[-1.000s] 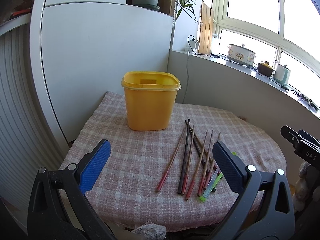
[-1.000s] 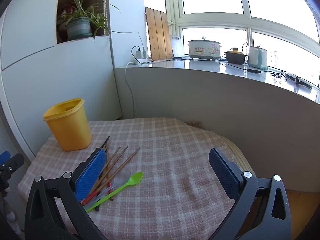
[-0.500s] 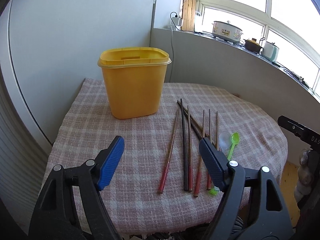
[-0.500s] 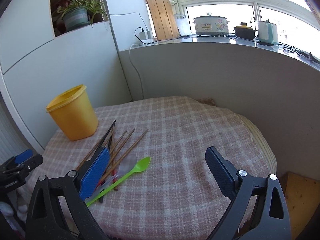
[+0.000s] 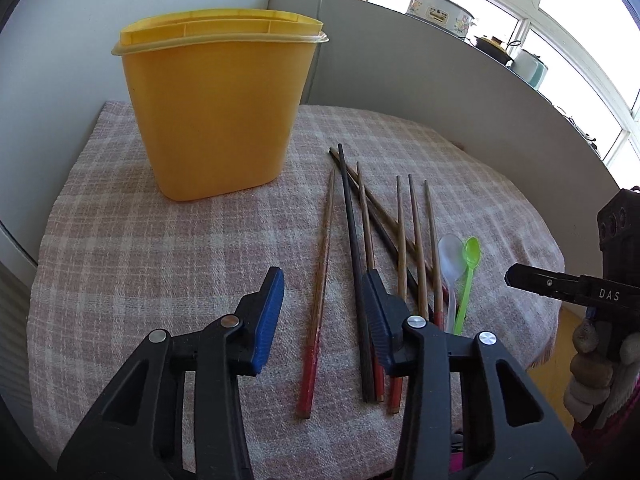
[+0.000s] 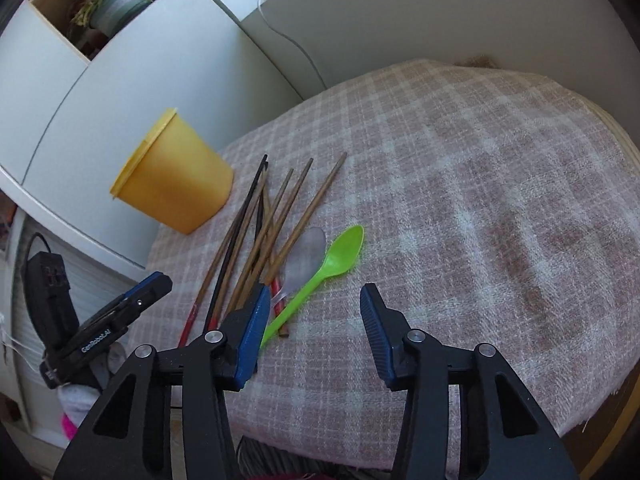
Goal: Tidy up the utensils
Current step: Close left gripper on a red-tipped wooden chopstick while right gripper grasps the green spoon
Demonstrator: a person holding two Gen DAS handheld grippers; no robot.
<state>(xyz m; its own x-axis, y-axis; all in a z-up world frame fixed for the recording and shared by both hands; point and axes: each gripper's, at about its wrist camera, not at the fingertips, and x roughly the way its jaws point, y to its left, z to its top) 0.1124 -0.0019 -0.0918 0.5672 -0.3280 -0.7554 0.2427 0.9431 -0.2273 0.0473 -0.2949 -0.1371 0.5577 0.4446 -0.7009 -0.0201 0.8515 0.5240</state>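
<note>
- Yellow plastic bin [image 5: 218, 112] stands upright, open-topped, at far left of the table, on a pink-and-white checked cloth [image 5: 140, 248]; in the right wrist view it sits far left [image 6: 172, 184], close to a white cabinet [image 6: 120, 92].
- Chopsticks [image 5: 400, 240] lie loose on the cloth just right of the bin, roughly parallel, tips toward the far side, red ends toward the near edge; some cross each other near the far tips.
- One red-ended chopstick [image 5: 320, 288] lies apart, left of the bunch, nearest the bin.
- Black chopstick [image 5: 352, 236] lies next in line to the right.
- Clear spoon [image 5: 450, 256] and green spoon [image 5: 468, 272] lie side by side at right of the bunch, bowls far, handles near; same pair seen from the right wrist view, clear [image 6: 306, 256], green [image 6: 320, 276].
- Left gripper [image 5: 320, 312] hovers low over the near part of the cloth, jaws partly spread, nothing held; the lone red-ended chopstick runs through the gap between its blue pads [image 5: 270, 320], contact not clear.
- Right gripper [image 6: 312, 320] hangs over the near edge, jaws spread wide, nothing gripped; green spoon handle passes just beside its left pad [image 6: 252, 332].
- Potted plant [image 6: 116, 8] sits in a cabinet nook, far left.
- Rice cooker [image 5: 440, 10] on the window ledge, far right.
</note>
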